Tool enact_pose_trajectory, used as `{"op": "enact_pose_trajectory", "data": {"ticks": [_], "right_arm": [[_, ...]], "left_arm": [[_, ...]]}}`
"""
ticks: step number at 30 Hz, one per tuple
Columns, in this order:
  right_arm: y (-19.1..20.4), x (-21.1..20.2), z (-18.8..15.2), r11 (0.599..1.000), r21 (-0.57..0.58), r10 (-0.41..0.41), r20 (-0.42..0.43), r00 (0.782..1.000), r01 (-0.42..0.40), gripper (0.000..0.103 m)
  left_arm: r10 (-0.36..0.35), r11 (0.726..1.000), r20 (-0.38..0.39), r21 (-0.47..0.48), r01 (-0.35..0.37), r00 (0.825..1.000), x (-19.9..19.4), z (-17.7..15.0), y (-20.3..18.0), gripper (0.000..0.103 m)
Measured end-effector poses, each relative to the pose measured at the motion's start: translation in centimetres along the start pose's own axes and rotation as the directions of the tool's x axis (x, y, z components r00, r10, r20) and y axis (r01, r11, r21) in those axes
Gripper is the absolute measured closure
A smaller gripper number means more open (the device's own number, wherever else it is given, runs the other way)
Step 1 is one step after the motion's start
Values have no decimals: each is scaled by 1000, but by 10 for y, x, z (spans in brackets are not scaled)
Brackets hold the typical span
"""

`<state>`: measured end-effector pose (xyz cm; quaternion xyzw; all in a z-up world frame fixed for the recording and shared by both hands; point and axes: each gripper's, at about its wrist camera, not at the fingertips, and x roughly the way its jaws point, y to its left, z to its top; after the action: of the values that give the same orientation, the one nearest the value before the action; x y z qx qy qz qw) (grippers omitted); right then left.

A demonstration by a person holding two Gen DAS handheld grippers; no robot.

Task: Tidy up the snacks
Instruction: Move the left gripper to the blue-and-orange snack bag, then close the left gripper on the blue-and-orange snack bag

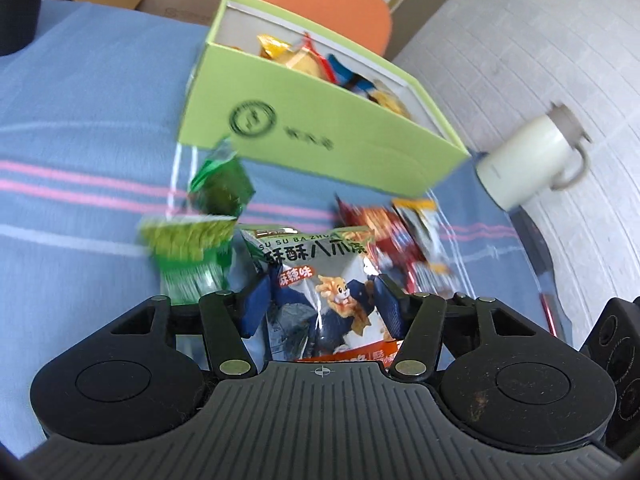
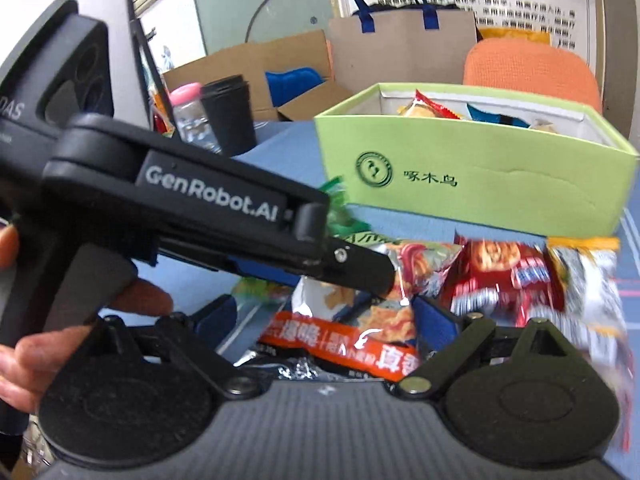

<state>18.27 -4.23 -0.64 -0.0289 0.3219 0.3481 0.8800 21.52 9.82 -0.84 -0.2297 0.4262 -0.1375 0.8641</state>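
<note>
My left gripper (image 1: 322, 304) is shut on a white and navy snack packet with a cartoon tiger (image 1: 320, 280), its blue pads pressing both sides. The same packet (image 2: 352, 320) lies between the wide-apart blue pads of my right gripper (image 2: 324, 316), which is open; the left gripper's body (image 2: 208, 220) crosses this view. A light green box (image 1: 320, 132) holding several snacks stands behind on the blue cloth; it also shows in the right wrist view (image 2: 480, 184). Green packets (image 1: 200, 232) lie to the left, and a red packet (image 1: 384, 236) and a silver-yellow packet (image 2: 580, 292) to the right.
A cream mug with a lid (image 1: 528, 160) stands at the table's right edge. An orange chair (image 2: 532, 68) is behind the box. A black cup (image 2: 230, 116), a pink-capped bottle (image 2: 192, 116), cardboard boxes and a paper bag (image 2: 404, 48) are at the back left.
</note>
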Motion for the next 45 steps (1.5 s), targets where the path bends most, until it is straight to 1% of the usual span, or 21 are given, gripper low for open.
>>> {"op": "enact_pose_trajectory", "data": {"ticks": [2, 5, 7, 8, 10, 15, 17, 19, 20, 21, 23, 25, 28, 30, 32, 33, 35, 38, 40, 43, 45], "right_arm": [[8, -13, -12, 1000, -5, -3, -4, 1000, 3, 9], [15, -26, -28, 1000, 6, -23, 8, 1000, 23, 10], [13, -26, -35, 998, 45, -44, 0, 999, 44, 10], [12, -26, -37, 996, 64, -58, -3, 998, 58, 10], [12, -23, -42, 994, 87, -68, -5, 998, 68, 10], [26, -20, -50, 989, 59, -138, 23, 990, 136, 9], [25, -22, -54, 991, 56, -126, 45, 991, 123, 9], [18, -21, -48, 996, 30, -88, 9, 996, 87, 9], [12, -21, -43, 996, 41, -75, -10, 997, 75, 10], [4, -20, -38, 995, 73, -73, -23, 997, 74, 7], [-11, -23, -34, 982, 150, -108, -23, 994, 110, 6], [-14, -29, -35, 976, 168, -143, -6, 990, 142, 6], [1, -33, -40, 985, 118, -124, 7, 992, 122, 6], [9, -27, -39, 989, 51, -140, 4, 990, 140, 6], [11, -20, -35, 988, 14, -152, -3, 988, 152, 6], [9, -18, -33, 991, 10, -133, -10, 991, 133, 6], [6, -12, -33, 994, 0, -112, -41, 993, 112, 6], [15, -8, -34, 993, -38, -115, -52, 992, 113, 6], [19, -9, -34, 995, -50, -94, -50, 994, 91, 6], [16, -11, -34, 992, -47, -118, -41, 992, 116, 6], [8, -11, -32, 992, -8, -123, -30, 992, 123, 6]], "left_arm": [[-1, 1000, -3, 8, 1, 1000, -9, -18, -7, 61], [-17, 1000, -8, 15, 17, 1000, -15, -36, -12, 59], [-3, 1000, -1, 10, 3, 1000, -15, -40, -13, 53], [11, 1000, 6, 3, -11, 1000, -14, -42, -13, 48], [23, 1000, 9, -4, -23, 1000, -15, -44, -13, 41], [40, 999, 1, -7, -40, 999, -15, -48, -16, 32], [45, 999, 1, -8, -45, 999, -14, -48, -16, 31], [34, 999, -2, -23, -34, 999, -14, -46, -15, 31], [29, 999, -1, -28, -29, 1000, -15, -46, -13, 31], [27, 999, 1, -30, -27, 1000, -15, -46, -12, 31], [35, 999, 5, -40, -35, 999, -16, -44, -9, 31], [28, 999, 8, -45, -28, 1000, -18, -43, -7, 31], [32, 999, 5, -44, -32, 999, -17, -43, -8, 31], [16, 999, -2, -42, -16, 1000, -15, -41, -9, 31], [1, 999, -16, -43, -2, 1000, -13, -41, -12, 31], [6, 999, -14, -38, -6, 1000, -13, -41, -13, 31], [41, 999, -4, -27, -41, 999, -12, -42, -13, 33], [31, 999, -5, -34, -31, 1000, -9, -42, -12, 33], [38, 999, -4, -21, -38, 999, -8, -43, -15, 34], [40, 999, -8, -4, -40, 999, -8, -44, -17, 35], [35, 999, -9, -9, -35, 999, -8, -42, -16, 35]]}}
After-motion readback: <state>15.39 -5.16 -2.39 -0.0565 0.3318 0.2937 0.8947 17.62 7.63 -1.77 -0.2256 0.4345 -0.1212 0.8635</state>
